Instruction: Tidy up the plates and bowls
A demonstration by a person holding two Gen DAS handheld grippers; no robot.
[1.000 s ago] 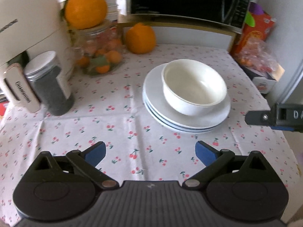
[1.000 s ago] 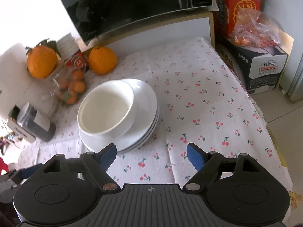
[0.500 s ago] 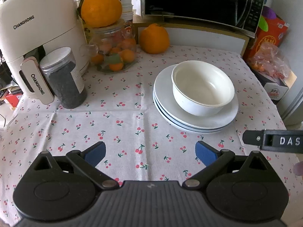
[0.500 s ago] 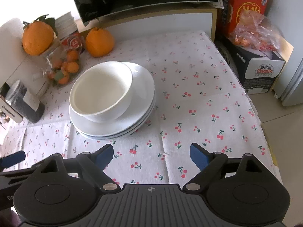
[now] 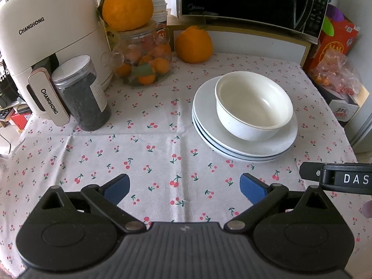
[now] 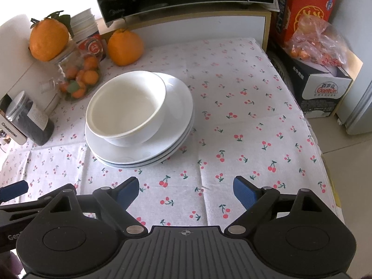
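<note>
**Both grippers wide and empty, bowl stacked on plates**

Plainly, the left gripper stands with its jaws spread wide, nothing between the blue pads but cherry-print tablecloth. The right gripper is likewise spread apart and empty over the same cloth; part of it juts in at the right edge of the left wrist view.

Beyond the jaws, right of centre in the left view and left of centre in the right view, a white bowl sits upright inside a stack of white plates, off-centre toward the stack's far side. Neither gripper touches the stack.

Further out, in the upper left of the left view, stand a dark-filled jar, a white air fryer and a glass jar of small oranges with a large orange on top. Another orange lies below the microwave.
</note>
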